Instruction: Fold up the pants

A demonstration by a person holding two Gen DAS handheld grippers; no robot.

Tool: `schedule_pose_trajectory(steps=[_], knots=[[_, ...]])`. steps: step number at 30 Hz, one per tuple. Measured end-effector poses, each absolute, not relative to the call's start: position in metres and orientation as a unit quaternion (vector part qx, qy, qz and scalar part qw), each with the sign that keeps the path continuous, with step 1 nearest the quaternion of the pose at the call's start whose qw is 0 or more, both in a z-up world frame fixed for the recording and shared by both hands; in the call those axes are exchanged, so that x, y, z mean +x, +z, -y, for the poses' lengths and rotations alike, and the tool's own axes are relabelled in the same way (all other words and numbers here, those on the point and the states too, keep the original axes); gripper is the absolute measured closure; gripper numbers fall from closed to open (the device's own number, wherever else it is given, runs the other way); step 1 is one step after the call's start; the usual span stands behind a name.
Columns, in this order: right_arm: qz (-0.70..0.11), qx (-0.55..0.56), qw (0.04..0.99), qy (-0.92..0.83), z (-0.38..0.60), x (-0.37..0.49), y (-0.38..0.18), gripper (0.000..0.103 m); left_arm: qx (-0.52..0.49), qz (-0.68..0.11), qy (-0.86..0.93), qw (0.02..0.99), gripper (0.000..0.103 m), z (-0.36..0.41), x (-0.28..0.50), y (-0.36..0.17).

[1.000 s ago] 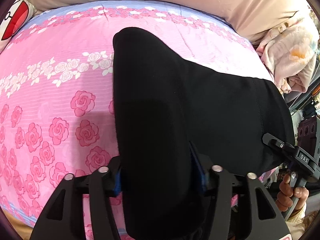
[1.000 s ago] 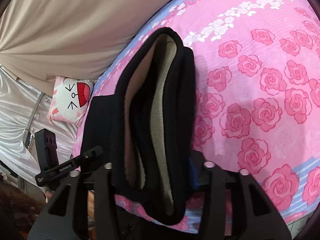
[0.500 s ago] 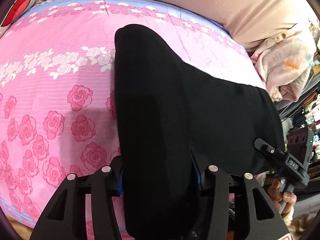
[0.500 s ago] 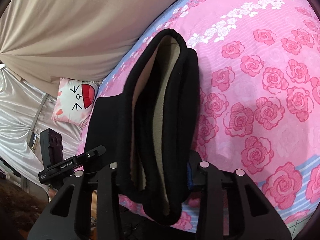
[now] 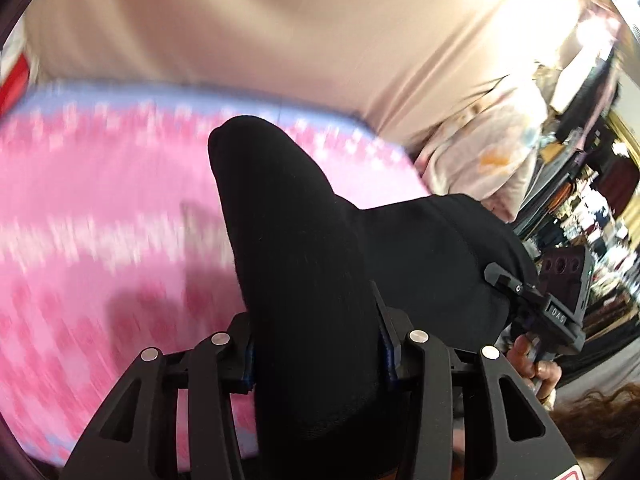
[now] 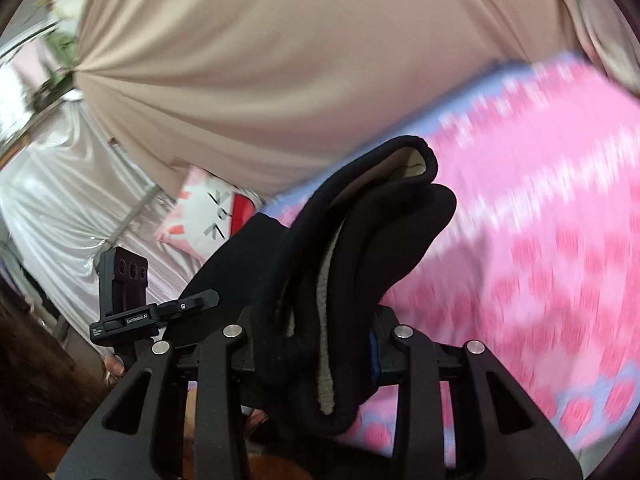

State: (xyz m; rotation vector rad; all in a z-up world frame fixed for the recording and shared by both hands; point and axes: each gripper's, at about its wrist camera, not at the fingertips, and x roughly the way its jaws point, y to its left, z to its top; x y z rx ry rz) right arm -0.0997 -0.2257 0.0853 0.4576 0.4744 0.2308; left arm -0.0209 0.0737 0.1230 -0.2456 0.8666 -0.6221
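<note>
The black pants with a beige fleece lining hang between both grippers above the pink rose-print bed. My left gripper is shut on a thick black fold of them. My right gripper is shut on the layered waist end, lining showing. The cloth hides the fingertips in both views. The right gripper also shows at the right of the left wrist view, and the left gripper shows at the left of the right wrist view.
A beige curtain hangs behind the bed. A cat-face pillow lies at the bed's far left corner by a white drape. A pale bundle of bedding and cluttered shelves stand at the right.
Both grippers have lifted and tilted up with the pants. The bed has dropped lower in both views and is motion-blurred; more curtain shows.
</note>
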Motion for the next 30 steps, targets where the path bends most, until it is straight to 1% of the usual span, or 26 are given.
schedule_pose_trajectory(steps=[5, 9, 13, 16, 19, 23, 27, 30], knots=[[-0.154, 0.152, 0.966, 0.139, 0.214, -0.082, 0.150, 0.070, -0.078, -0.307, -0.297, 0.901, 0.062, -0.074, -0.017, 0.188], [-0.092, 0.114, 0.978, 0.152, 0.213, -0.055, 0.196, 0.070, -0.060, -0.232, -0.282, 0.929, 0.062, -0.072, 0.003, 0.226], [-0.059, 0.103, 0.981, 0.155, 0.224, -0.013, 0.222, 0.070, -0.053, -0.194, -0.269, 0.942, 0.062, -0.072, 0.036, 0.245], [-0.053, 0.102, 0.982, 0.148, 0.235, 0.024, 0.225, 0.070, -0.045, -0.181, -0.243, 0.952, 0.061, -0.067, 0.071, 0.247], [-0.065, 0.110, 0.983, 0.134, 0.253, 0.074, 0.210, 0.070, -0.038, -0.184, -0.212, 0.959, 0.061, -0.058, 0.113, 0.239], [-0.097, 0.138, 0.979, 0.119, 0.282, 0.135, 0.172, 0.070, -0.041, -0.222, -0.173, 0.959, 0.061, -0.051, 0.178, 0.206], [-0.147, 0.172, 0.969, 0.103, 0.310, 0.194, 0.113, 0.070, -0.032, -0.249, -0.137, 0.958, 0.061, -0.047, 0.232, 0.153], [-0.184, 0.186, 0.961, 0.085, 0.325, 0.228, 0.065, 0.070, -0.032, -0.303, -0.119, 0.945, 0.061, -0.048, 0.273, 0.099]])
